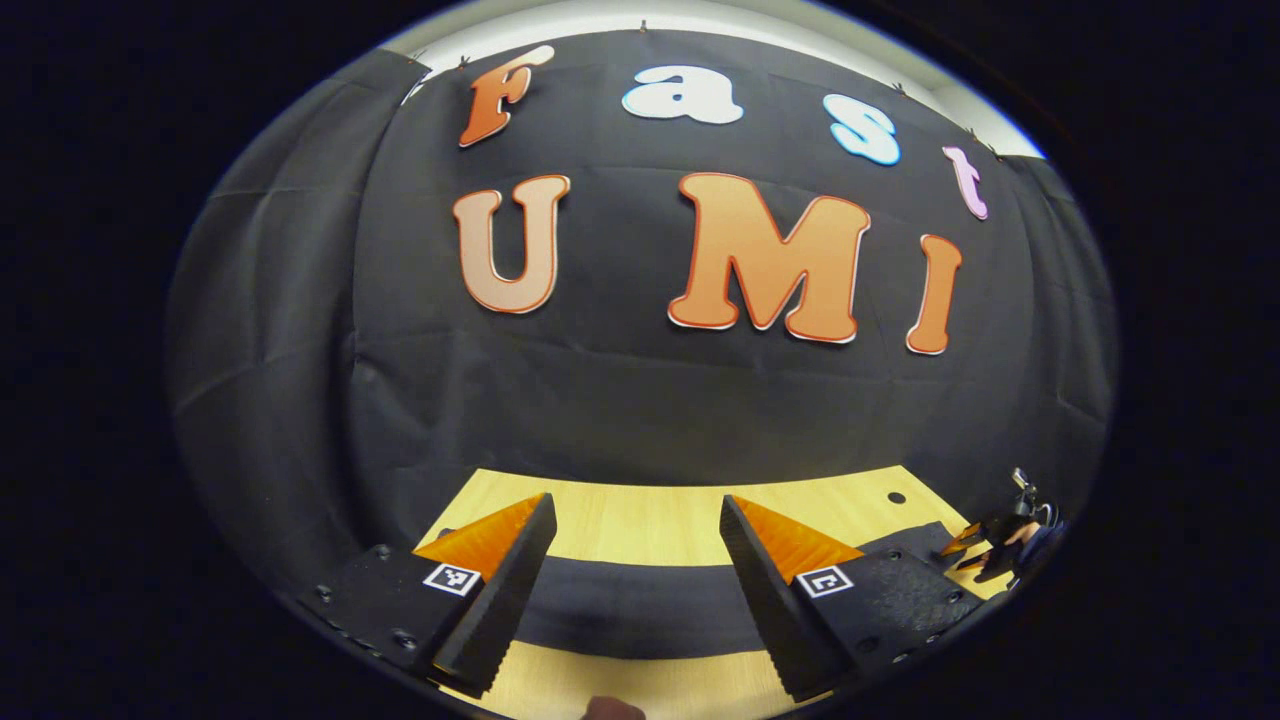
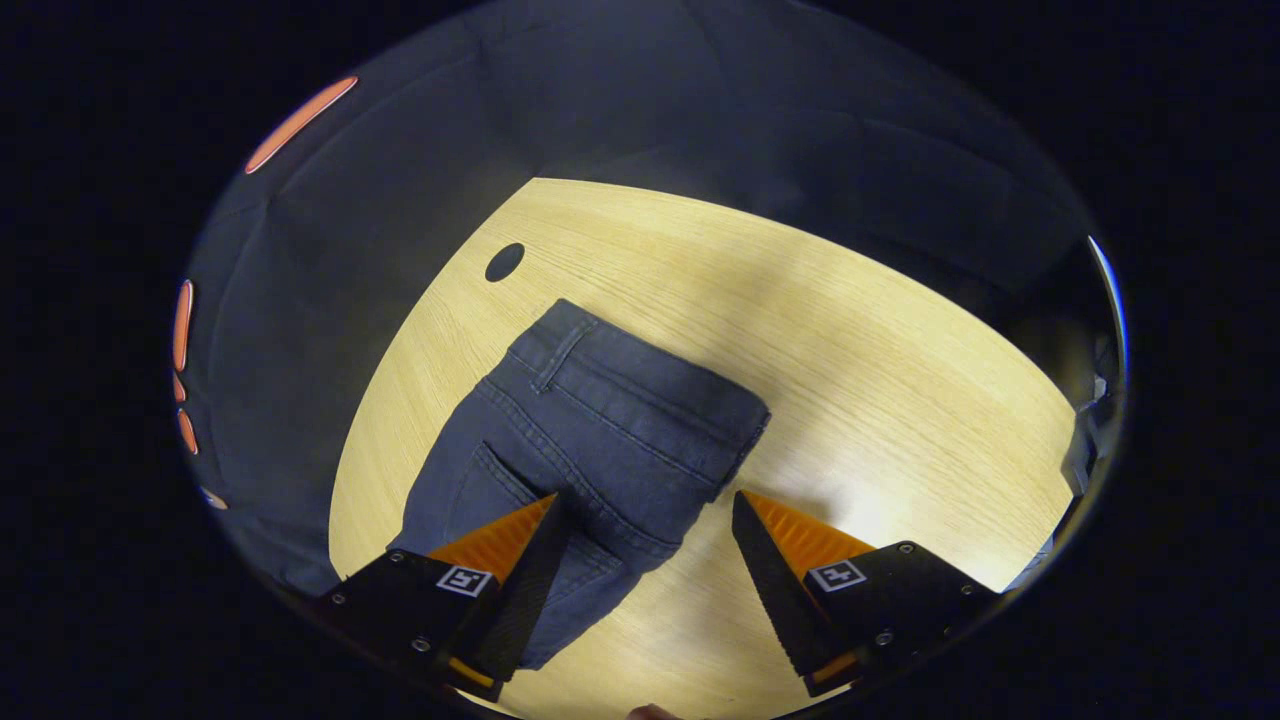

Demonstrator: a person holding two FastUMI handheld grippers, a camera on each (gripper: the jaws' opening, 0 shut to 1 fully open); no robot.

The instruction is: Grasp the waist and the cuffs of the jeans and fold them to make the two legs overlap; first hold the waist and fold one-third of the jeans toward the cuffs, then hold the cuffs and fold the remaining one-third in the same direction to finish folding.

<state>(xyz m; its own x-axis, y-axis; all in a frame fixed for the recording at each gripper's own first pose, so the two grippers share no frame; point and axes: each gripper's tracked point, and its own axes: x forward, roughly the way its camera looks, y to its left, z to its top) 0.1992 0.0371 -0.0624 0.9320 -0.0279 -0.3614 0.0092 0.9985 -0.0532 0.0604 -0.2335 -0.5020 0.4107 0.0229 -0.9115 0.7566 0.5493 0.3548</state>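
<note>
Jeans (image 2: 590, 440) flat on tabletop (image 2: 850, 340), waistband toward far edge, long axis running back under right claw (image 2: 645, 560), released, nearer the waist. Left claw (image 1: 635, 590) released, above the legs.

Dim booth, sharp focus, fisheye-warped edges

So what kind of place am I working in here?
Probably a recording booth, not a home: black cloth wall behind a bare wooden table with a cable hole, and only the jeans laid out.
</note>
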